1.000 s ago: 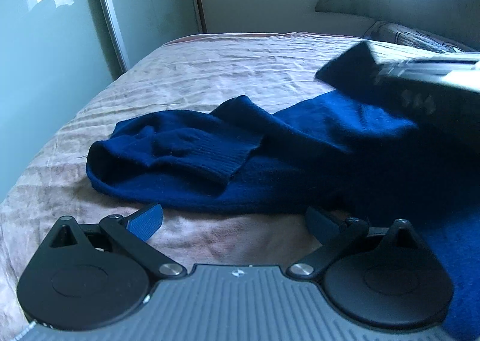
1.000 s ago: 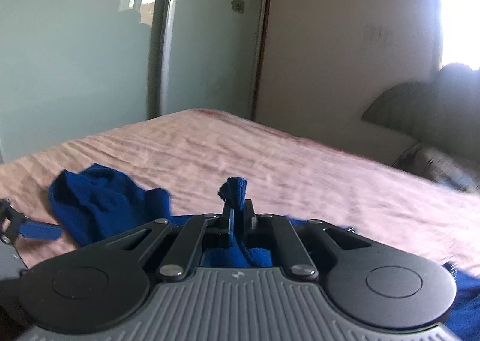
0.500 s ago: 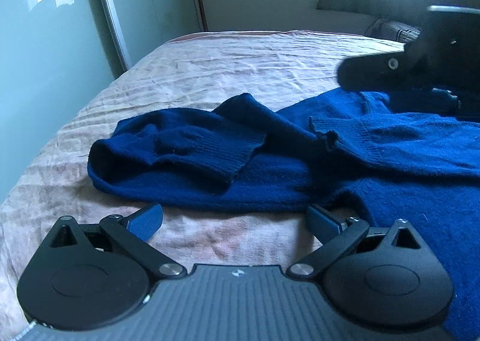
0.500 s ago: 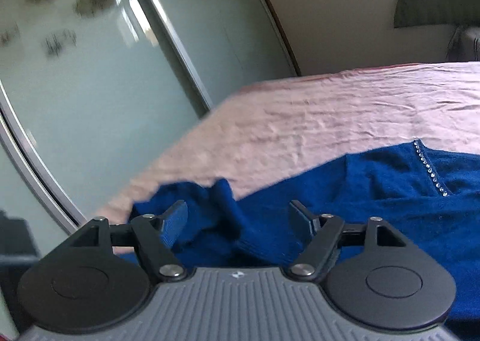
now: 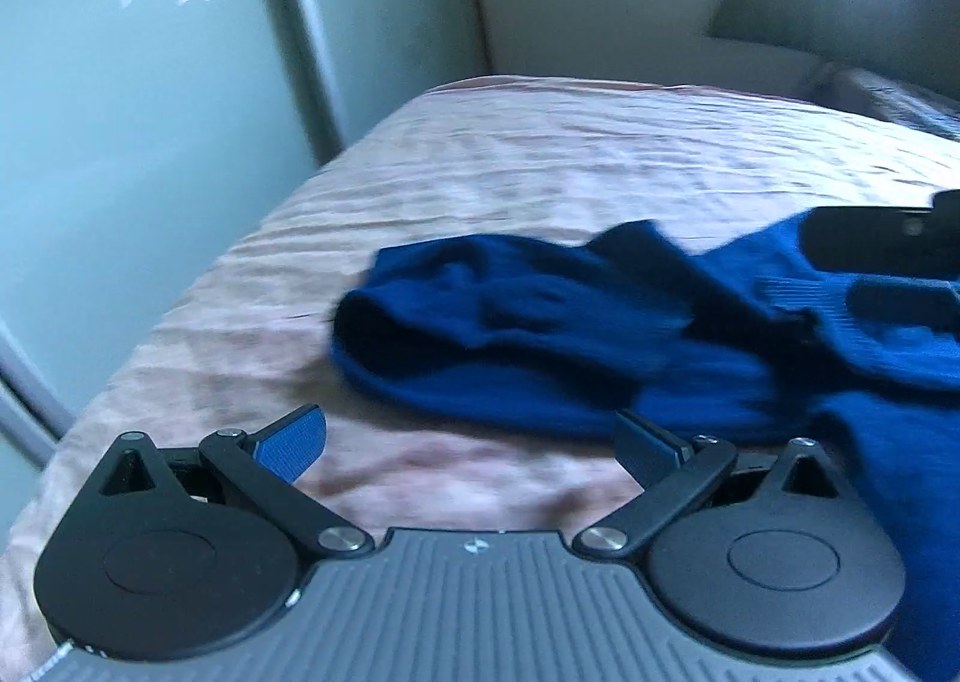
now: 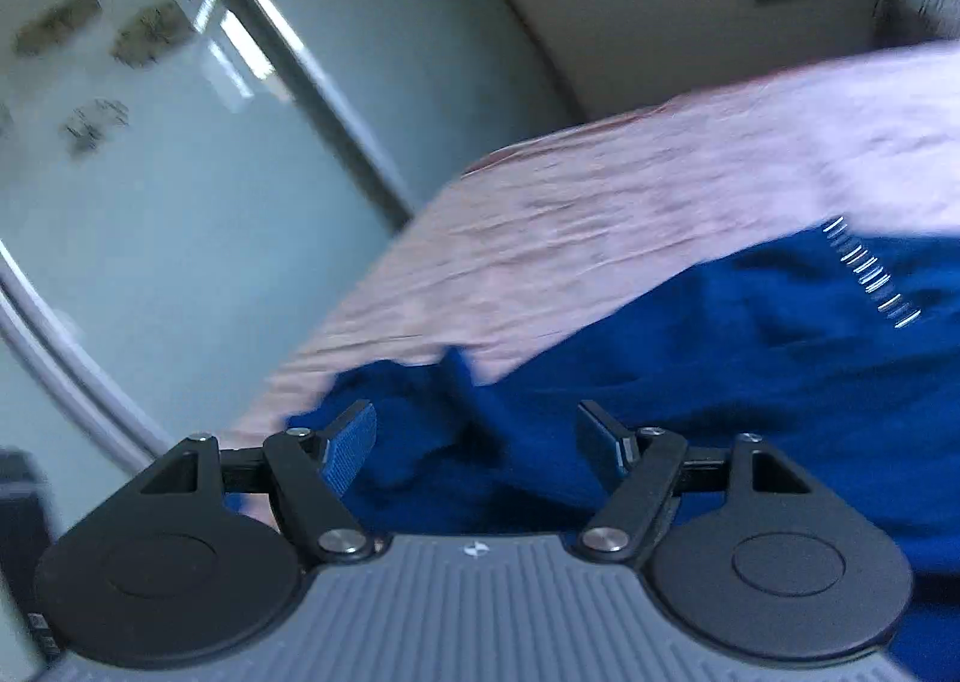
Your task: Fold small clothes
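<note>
Although both views are blurred, no brand, label or writing can be read anywhere. From the left wrist, the left gripper holds its jaws wide apart with nothing between them, over a bare patch of the pink bed. A dark blue sweater lies rumpled on the bed just ahead, running off the right edge. At that edge the right gripper's black body shows only in part, above the knit. A grey headboard is too soft to make out well. From the right wrist, the right gripper has just been opening; its jaws stand wide and empty over the sweater. A short row of shiny studs is smeared into streaks. Frosted wardrobe doors carry faint flower outlines, no words.
</note>
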`<state>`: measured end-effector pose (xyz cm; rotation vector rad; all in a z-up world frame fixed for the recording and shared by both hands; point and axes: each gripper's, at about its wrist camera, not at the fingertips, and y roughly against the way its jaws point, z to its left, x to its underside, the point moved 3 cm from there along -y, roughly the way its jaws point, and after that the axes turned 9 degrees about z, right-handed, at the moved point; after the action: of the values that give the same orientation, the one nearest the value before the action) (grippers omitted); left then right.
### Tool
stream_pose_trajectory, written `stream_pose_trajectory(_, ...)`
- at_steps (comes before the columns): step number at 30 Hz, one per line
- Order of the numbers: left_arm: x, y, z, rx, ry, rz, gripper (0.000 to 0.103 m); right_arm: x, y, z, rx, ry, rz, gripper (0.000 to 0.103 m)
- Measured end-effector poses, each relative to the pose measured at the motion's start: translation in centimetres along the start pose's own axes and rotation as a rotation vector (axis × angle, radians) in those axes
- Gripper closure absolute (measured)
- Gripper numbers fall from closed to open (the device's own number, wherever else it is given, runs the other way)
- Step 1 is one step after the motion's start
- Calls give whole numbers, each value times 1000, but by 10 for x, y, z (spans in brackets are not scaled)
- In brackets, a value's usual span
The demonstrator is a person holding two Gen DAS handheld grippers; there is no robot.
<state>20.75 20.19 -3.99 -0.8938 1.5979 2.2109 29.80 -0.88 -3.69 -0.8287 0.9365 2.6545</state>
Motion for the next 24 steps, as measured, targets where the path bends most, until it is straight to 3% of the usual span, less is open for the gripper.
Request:
stream_pose_trajectory(4, 4, -2, 15, 14, 29, 17, 0, 4, -29, 1, -92, -111, 96, 34)
stream_pose_trajectory(7, 8, -3, 19, 53, 45, 35, 0, 8, -50, 3, -106, -169, 139, 37)
stream_pose_trajectory(10, 11, -6, 19, 58, 53, 46, 0, 12, -62, 0, -84, -215, 144, 43)
stream_pose_trajectory(15, 14, -9, 18, 58, 55, 56, 0, 4, -79, -2, -121, -297, 112, 46)
stream_pose_trajectory(16, 14, -9, 18, 59, 55, 57, 0, 3, -83, -1, -122, -304, 109, 50)
stream_pose_trajectory(18, 15, -9, 18, 58, 53, 60, 0, 2, -93, 1, -103, -308, 114, 74)
stream_pose_trajectory(20, 16, -8, 18, 56, 48, 62, 0, 2, -100, 2, -62, -308, 121, 93)
stream_pose_trajectory(24, 16, -7, 18, 56, 40, 54, 0, -4, -85, 8, -57, -241, 85, 98)
